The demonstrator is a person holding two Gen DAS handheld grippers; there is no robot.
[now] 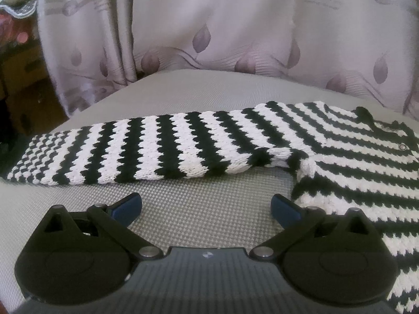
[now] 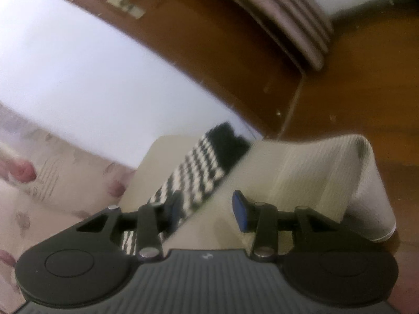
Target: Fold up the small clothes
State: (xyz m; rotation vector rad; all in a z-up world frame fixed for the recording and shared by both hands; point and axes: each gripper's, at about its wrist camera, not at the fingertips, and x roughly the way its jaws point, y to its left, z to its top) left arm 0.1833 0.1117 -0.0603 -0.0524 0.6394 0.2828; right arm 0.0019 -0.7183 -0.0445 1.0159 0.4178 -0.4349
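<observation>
A black-and-white striped knit sweater [image 1: 353, 157] lies flat on a grey woven surface [image 1: 196, 217]. Its sleeve [image 1: 146, 151] stretches out to the left. My left gripper [image 1: 205, 209] is open and empty, just in front of the sleeve, with the sweater's body under its right finger. In the right wrist view, the other striped sleeve [image 2: 199, 172] runs away from the camera. My right gripper [image 2: 209, 209] is open, its left finger over the sleeve, gripping nothing. This view is blurred.
A patterned lilac curtain [image 1: 209, 26] hangs behind the surface. Brown wooden furniture [image 1: 23, 78] stands at the far left. In the right wrist view the grey surface's corner [image 2: 366, 183] drops off to a brown wooden floor [image 2: 340, 91], with a white wall [image 2: 78, 65] behind.
</observation>
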